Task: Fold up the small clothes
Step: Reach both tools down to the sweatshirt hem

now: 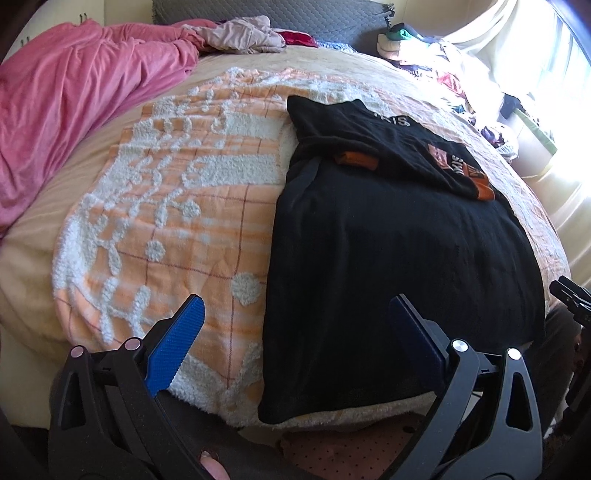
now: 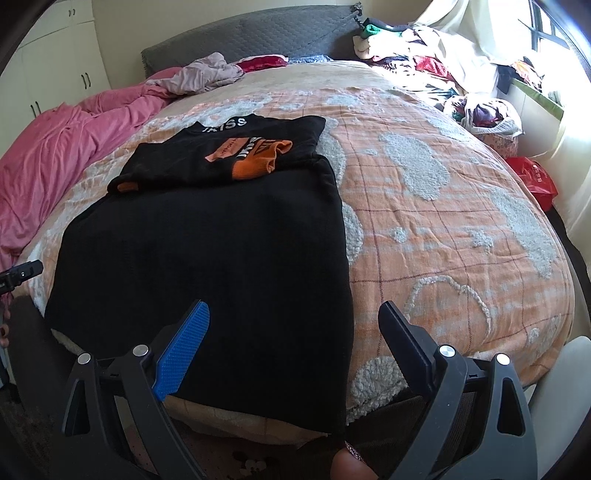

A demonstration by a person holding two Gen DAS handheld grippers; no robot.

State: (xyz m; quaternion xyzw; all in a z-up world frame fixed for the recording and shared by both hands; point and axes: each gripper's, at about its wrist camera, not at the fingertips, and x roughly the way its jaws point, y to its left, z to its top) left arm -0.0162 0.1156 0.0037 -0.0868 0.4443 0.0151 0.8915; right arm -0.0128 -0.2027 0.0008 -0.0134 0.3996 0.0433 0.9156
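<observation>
Black top (image 2: 207, 236) lies flat on the bed's orange blanket (image 2: 443, 206), its upper part folded down. White print reads "JKISS" at 12 o'clock; writing on the orange patches (image 2: 255, 157) is too small to read. Left gripper (image 1: 295, 317) & right gripper (image 2: 295, 325): jaws wide, holding nothing, poised over the top's near hem w/o touching.

place: home bedroom | evidence: bed (image 2: 443, 206), padded headboard (image 2: 258, 33), wardrobe (image 2: 48, 66)
</observation>
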